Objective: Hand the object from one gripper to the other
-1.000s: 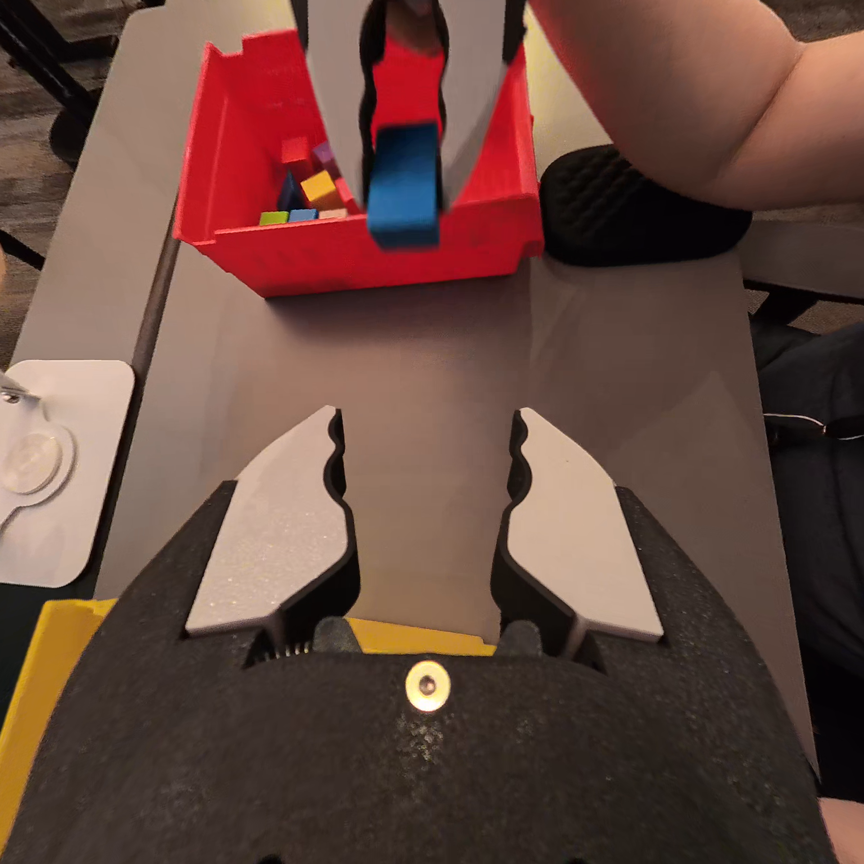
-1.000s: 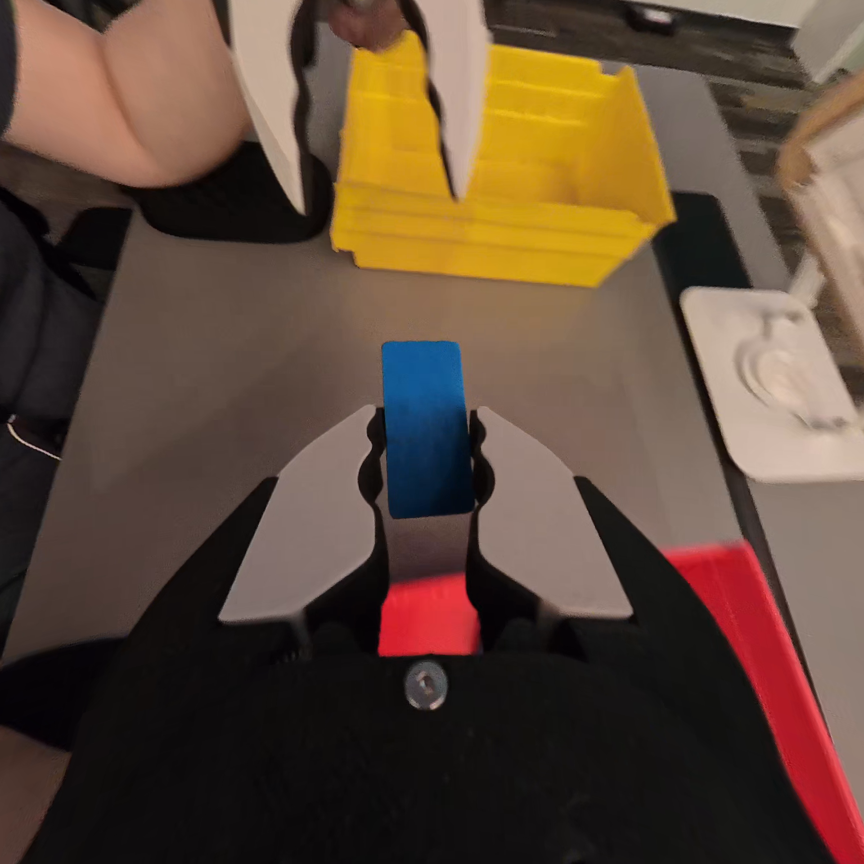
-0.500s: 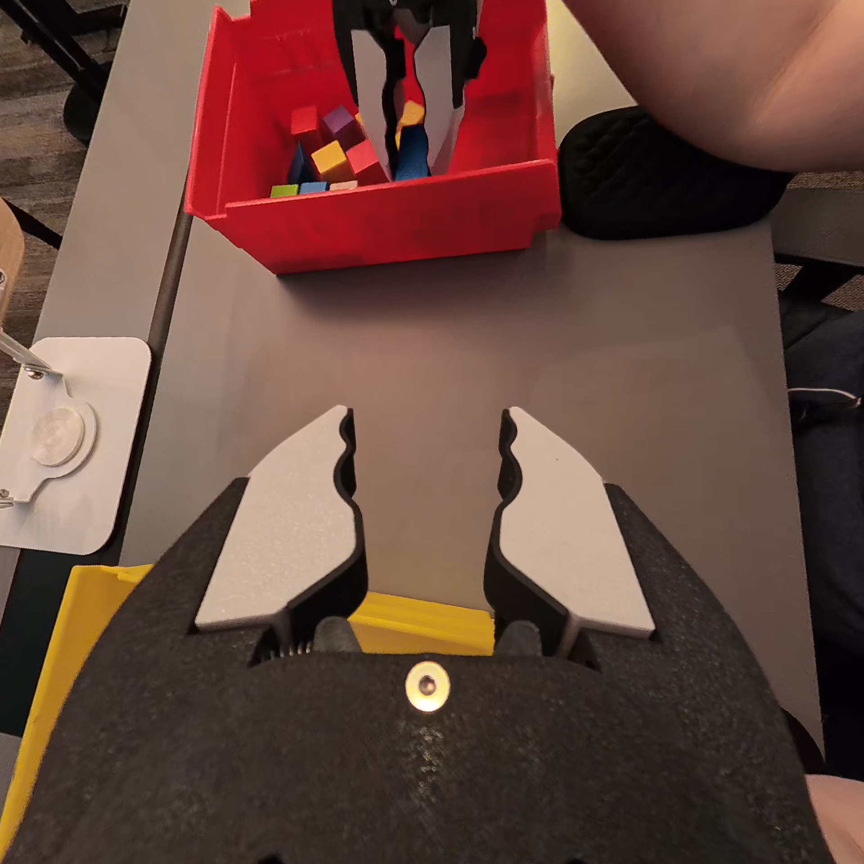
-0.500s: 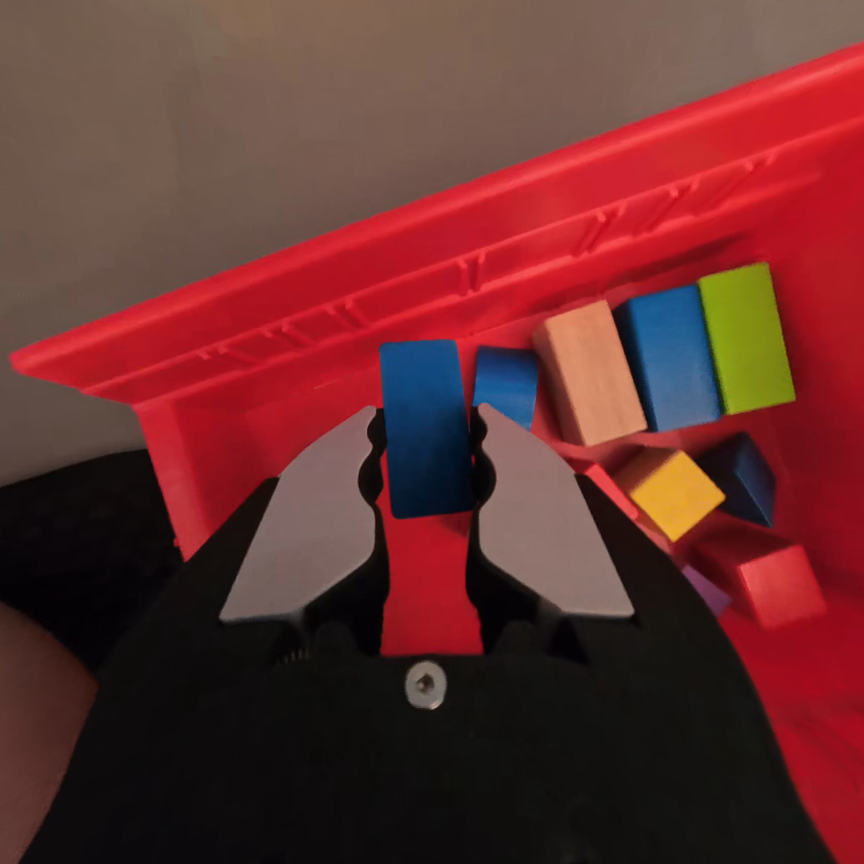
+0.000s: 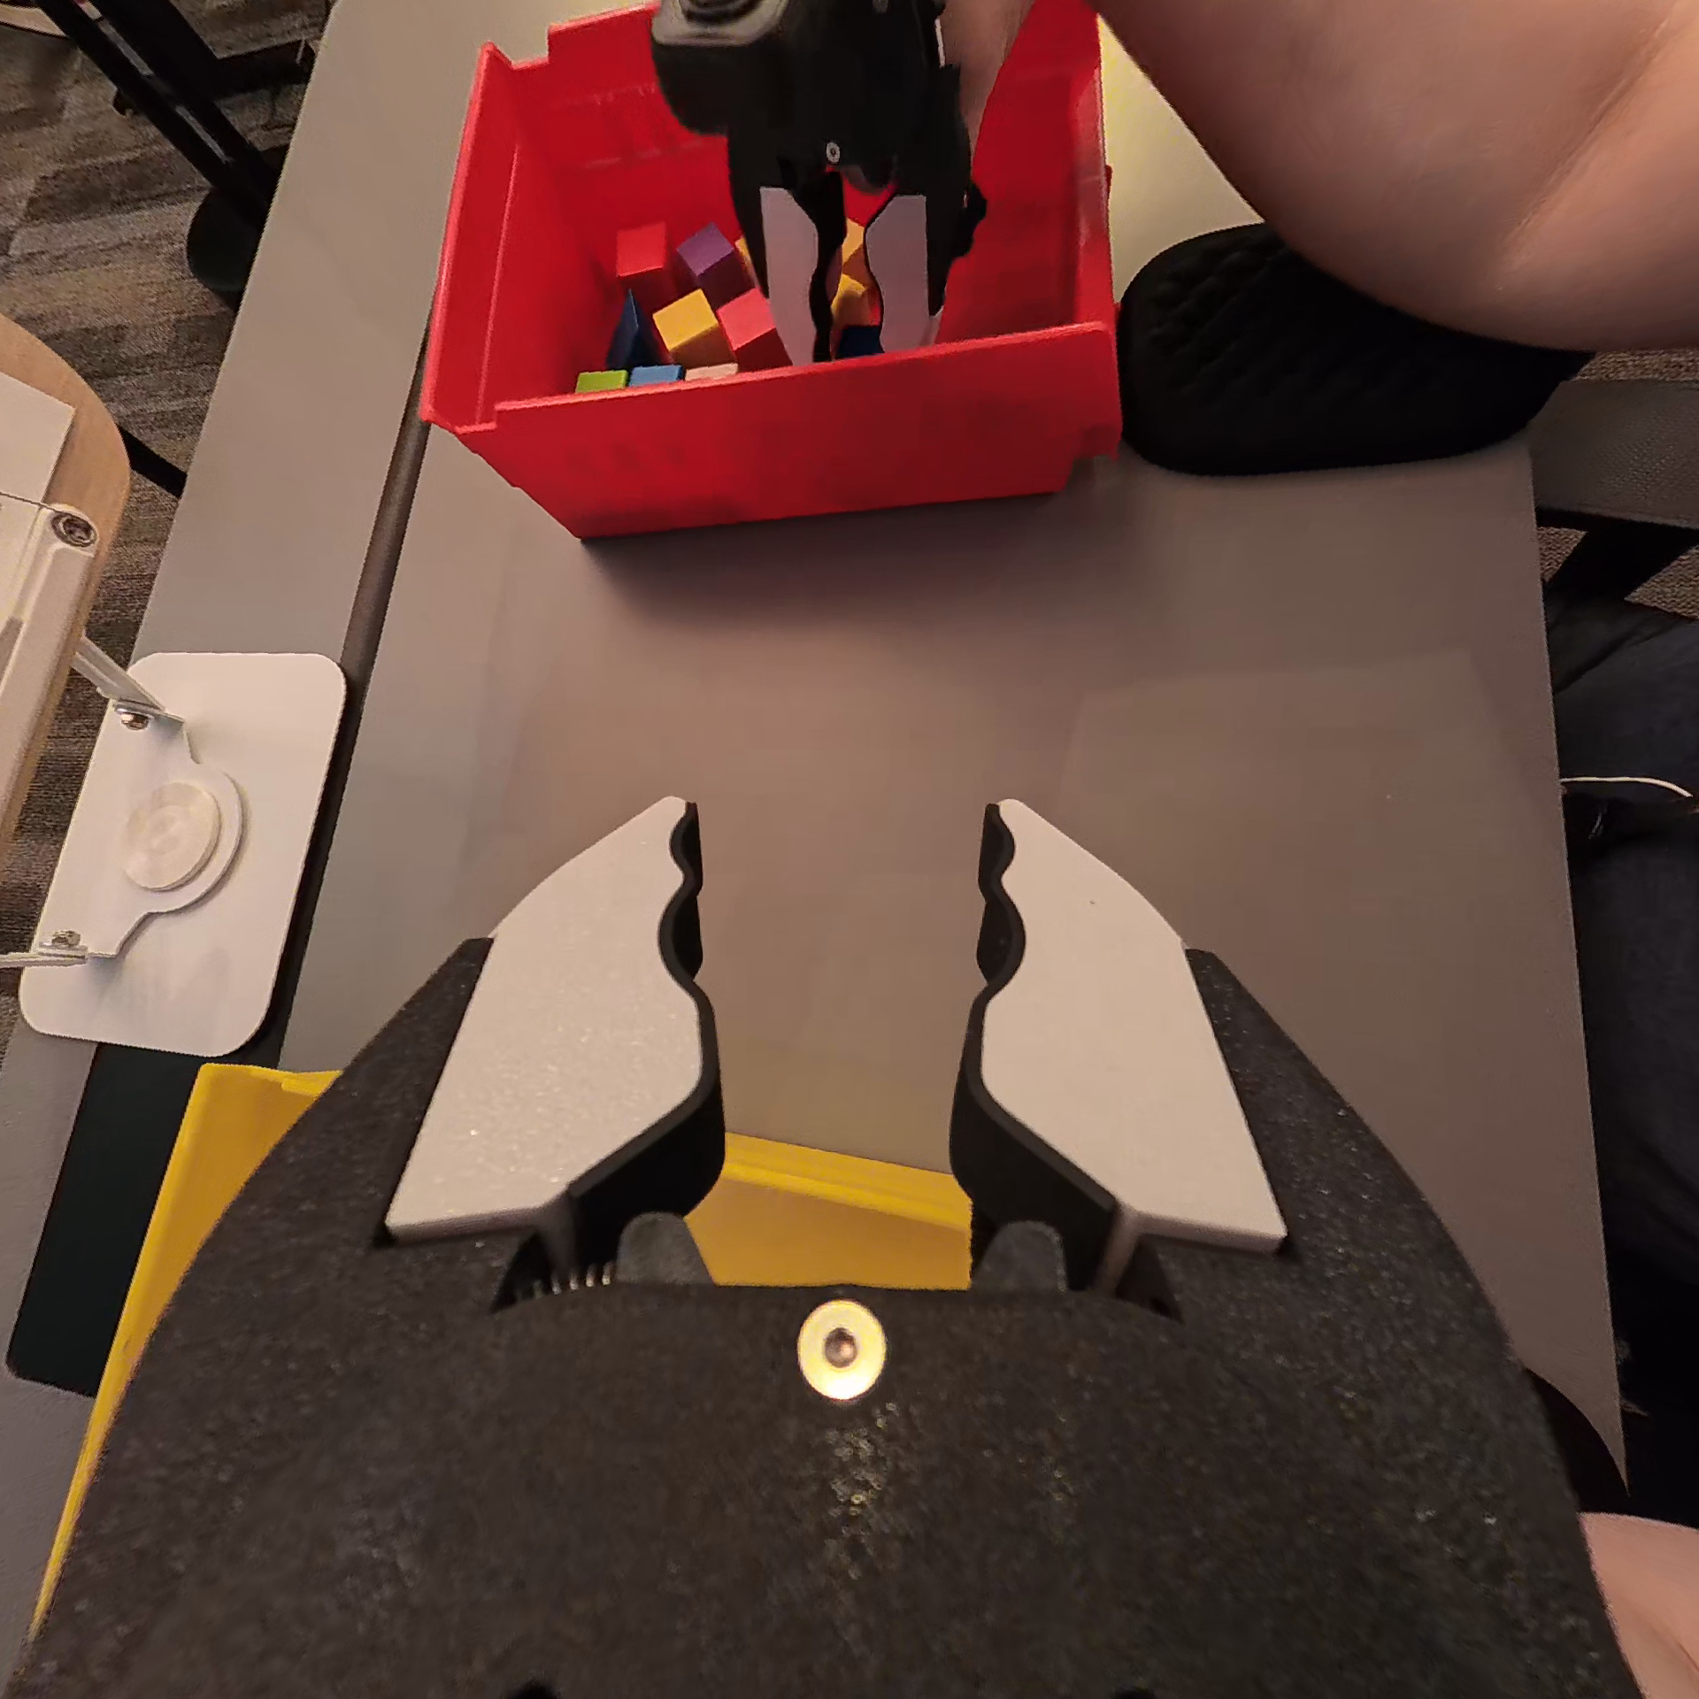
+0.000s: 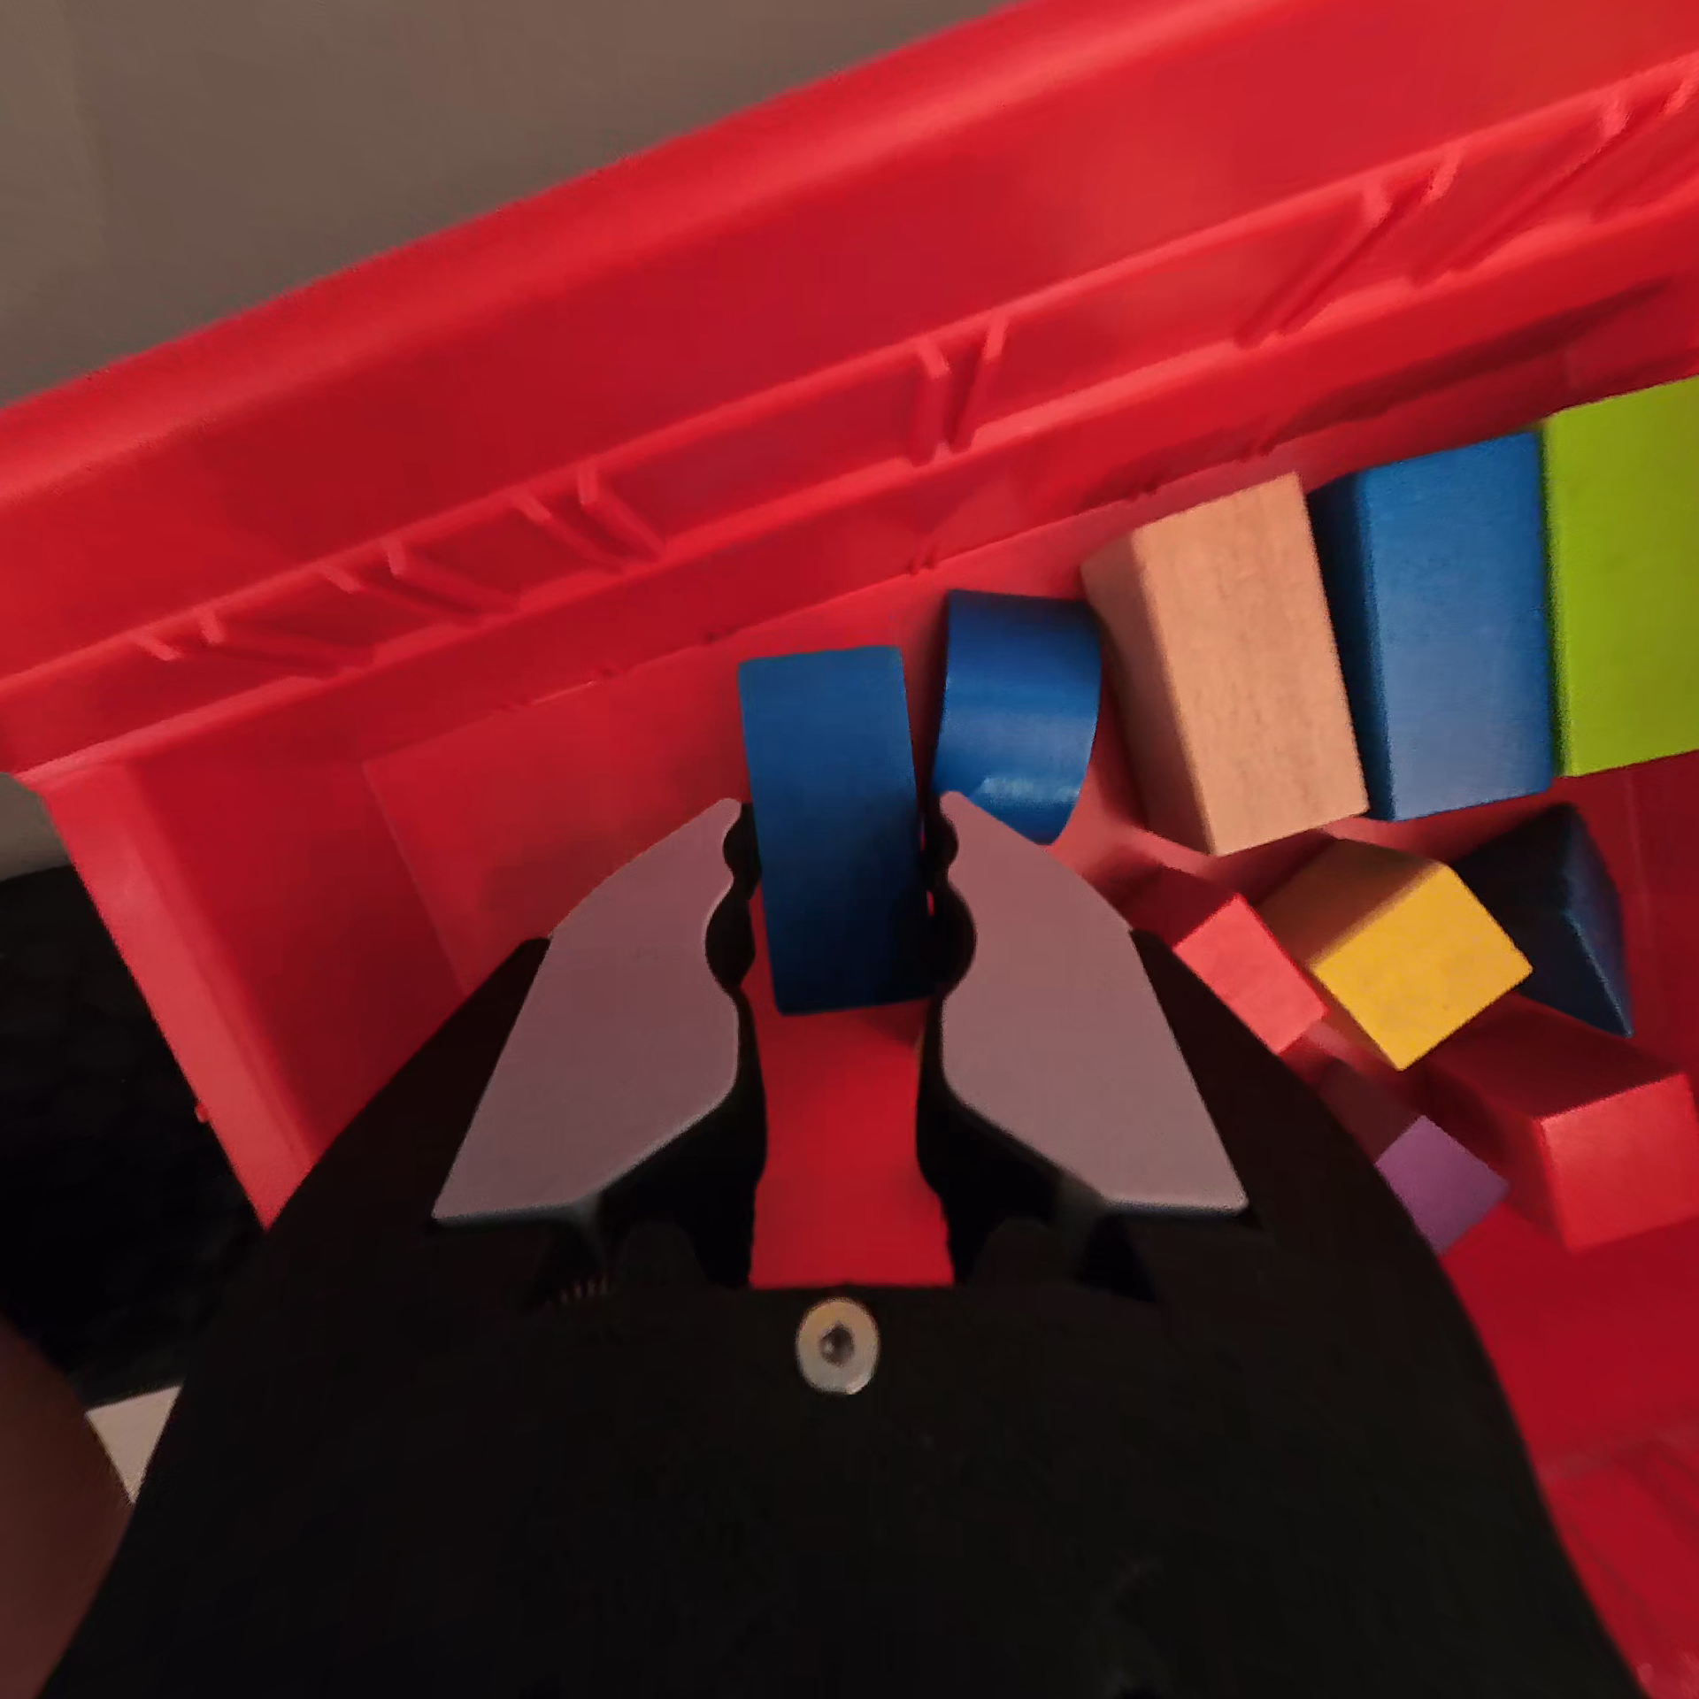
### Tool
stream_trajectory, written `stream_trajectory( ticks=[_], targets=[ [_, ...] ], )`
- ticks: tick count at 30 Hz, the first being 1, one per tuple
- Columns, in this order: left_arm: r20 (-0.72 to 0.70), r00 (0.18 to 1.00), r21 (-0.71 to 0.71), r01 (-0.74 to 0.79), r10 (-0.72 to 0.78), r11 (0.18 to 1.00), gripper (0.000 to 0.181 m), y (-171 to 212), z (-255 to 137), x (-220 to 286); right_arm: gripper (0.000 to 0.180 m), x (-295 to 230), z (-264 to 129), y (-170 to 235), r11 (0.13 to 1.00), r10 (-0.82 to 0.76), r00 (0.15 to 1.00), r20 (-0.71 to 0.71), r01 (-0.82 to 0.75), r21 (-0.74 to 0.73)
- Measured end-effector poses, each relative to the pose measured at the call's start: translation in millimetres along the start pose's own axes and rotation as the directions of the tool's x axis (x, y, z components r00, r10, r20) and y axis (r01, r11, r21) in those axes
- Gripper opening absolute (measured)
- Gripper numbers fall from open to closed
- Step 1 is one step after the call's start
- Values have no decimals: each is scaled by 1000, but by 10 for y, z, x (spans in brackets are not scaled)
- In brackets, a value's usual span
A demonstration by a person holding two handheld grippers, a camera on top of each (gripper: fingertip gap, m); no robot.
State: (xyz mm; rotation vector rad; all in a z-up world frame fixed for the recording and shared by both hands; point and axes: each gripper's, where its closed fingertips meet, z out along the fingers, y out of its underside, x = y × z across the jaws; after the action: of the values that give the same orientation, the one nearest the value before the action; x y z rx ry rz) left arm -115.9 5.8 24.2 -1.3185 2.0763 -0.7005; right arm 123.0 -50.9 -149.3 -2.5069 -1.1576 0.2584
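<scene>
My right gripper (image 6: 841,809) is shut on a blue rectangular block (image 6: 832,827) and holds it low inside the red bin (image 6: 644,368), near the bin's front wall. In the left wrist view the right gripper (image 5: 850,336) points down into the red bin (image 5: 781,460), and a bit of the blue block (image 5: 860,342) shows between its fingertips. My left gripper (image 5: 837,814) is open and empty. It hangs over the grey table (image 5: 919,662), well apart from the bin, with the yellow bin (image 5: 827,1214) under its base.
Several loose blocks lie in the red bin: a blue half-cylinder (image 6: 1011,708), a wooden block (image 6: 1223,662), a yellow cube (image 6: 1407,947). A black pad (image 5: 1287,368) lies right of the bin under a person's arm (image 5: 1425,138). A white plate (image 5: 184,855) lies off the table's left edge.
My right gripper has swung away from the left gripper and gone down into the red bin with the blue block still in it. My left gripper has stayed open and drawn back a little.
</scene>
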Motion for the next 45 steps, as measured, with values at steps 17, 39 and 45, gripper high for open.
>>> stream_trajectory(
  ticks=[17, 39, 45],
  targets=[
    [20, 1000, -2, -10, 10, 1000, 57, 15, -40, -21, 36, 41, 29, 89, 997, 40, 999, -32, -42, -66],
    [120, 992, -35, 29, -25, 999, 54, 224, -232, -248, 34, 39, -46, 73, 995, 49, 997, -65, -55, -84],
    [430, 870, 3, 266, -241, 964, 63, 795, -726, -989, 34, 159, -593, -209, 996, 20, 974, -227, 0, 91]
  ],
)
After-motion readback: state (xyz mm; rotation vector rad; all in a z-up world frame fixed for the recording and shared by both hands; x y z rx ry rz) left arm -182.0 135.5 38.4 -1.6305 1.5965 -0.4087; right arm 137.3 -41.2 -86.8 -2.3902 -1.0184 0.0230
